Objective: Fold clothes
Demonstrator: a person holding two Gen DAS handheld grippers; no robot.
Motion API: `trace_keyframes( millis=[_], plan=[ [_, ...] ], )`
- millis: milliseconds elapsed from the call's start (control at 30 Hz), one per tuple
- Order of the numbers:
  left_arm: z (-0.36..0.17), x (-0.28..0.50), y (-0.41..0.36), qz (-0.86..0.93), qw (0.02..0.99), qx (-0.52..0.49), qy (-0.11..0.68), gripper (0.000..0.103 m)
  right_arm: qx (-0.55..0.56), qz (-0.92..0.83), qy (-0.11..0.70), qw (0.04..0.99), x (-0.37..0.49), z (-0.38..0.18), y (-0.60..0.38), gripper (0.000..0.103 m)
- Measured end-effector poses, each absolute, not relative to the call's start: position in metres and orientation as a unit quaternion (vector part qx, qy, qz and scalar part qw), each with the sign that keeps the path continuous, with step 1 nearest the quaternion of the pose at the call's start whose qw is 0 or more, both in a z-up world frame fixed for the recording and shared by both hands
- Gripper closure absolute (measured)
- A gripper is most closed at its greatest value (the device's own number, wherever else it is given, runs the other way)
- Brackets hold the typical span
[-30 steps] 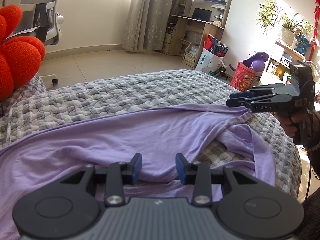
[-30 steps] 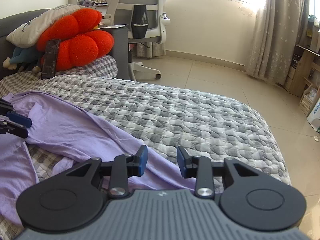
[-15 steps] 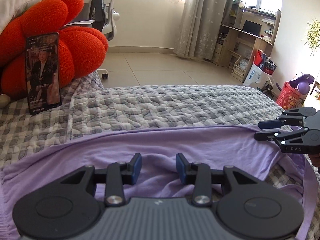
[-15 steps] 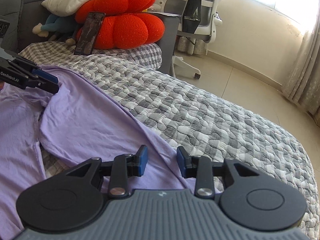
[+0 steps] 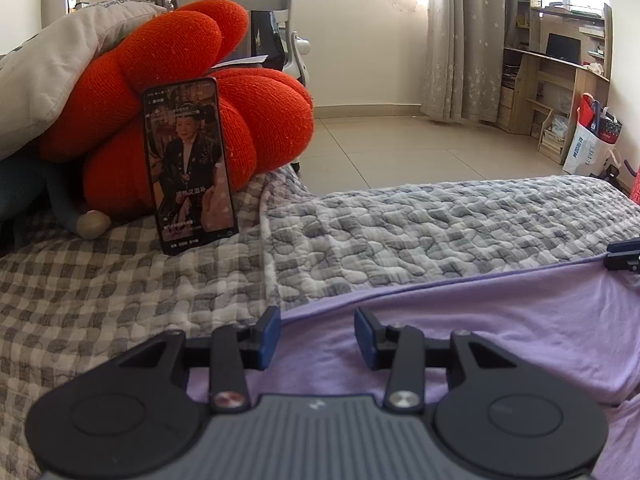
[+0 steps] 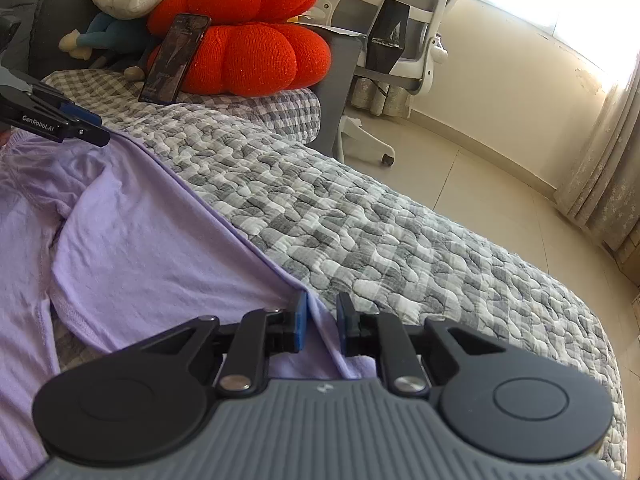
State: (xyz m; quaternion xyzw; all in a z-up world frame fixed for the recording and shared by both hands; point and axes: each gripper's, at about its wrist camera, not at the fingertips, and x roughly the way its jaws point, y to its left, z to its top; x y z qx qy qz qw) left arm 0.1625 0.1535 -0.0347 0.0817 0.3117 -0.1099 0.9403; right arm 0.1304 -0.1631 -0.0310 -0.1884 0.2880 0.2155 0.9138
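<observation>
- I take the grey-and-white quilted bed cover (image 6: 360, 220) as the landmark for all positions below.
- The lilac knit garment (image 6: 132, 248) lies spread on the near half of this cover; its far hem runs as one straight edge across the quilting.
- My left gripper (image 5: 316, 336) sits low over the garment at the end of that hem nearer the pillows. Its blue-padded jaws stand wide apart, with fabric visible in the gap but nothing clamped.
- In the right wrist view, this same gripper shows at the left edge, tips at the garment's corner.
- My right gripper (image 6: 322, 326) sits at the hem's opposite corner, toward the foot of the cover. Its jaws are narrowed, with a fold of lilac fabric passing between the pads. A gap remains beside the right pad, so I cannot tell whether the fabric is pinched.
- At the head of the cover, a black smartphone (image 5: 188, 164) with a lit screen leans upright against a red-orange knitted knot cushion (image 5: 192, 92).
- A white-framed office chair (image 6: 400, 32) stands on the tiled floor beyond the cover.
</observation>
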Motion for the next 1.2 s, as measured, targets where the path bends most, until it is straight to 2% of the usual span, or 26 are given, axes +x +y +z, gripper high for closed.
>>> trace_keyframes(
  millis=[300, 367, 433, 500, 833, 1200],
  plan=[
    [-0.04, 0.169, 0.153, -0.103, 0.936, 0.156, 0.298, 0.063, -0.183, 0.202, 0.294, 0.916, 0.136, -0.032, -0.165, 0.098],
    [-0.04, 0.168, 0.153, -0.106, 0.934, 0.164, 0.299, 0.073, -0.183, 0.201, 0.294, 0.916, 0.136, -0.032, -0.165, 0.099],
    [-0.04, 0.168, 0.155, -0.107, 0.934, 0.162, 0.301, 0.091, -0.183, 0.198, 0.291, 0.918, 0.136, -0.033, -0.164, 0.101],
    [-0.04, 0.168, 0.156, -0.104, 0.936, 0.157, 0.298, 0.1, -0.183, 0.194, 0.287, 0.92, 0.136, -0.033, -0.163, 0.103],
    [-0.034, 0.178, 0.159, -0.078, 0.947, 0.127, 0.285, 0.102, -0.217, 0.17, 0.257, 0.926, 0.145, -0.031, -0.155, 0.103],
    [-0.042, 0.205, 0.159, -0.035, 0.952, 0.105, 0.284, 0.102, -0.23, 0.14, 0.25, 0.93, 0.209, -0.028, -0.138, 0.103]
  ],
)
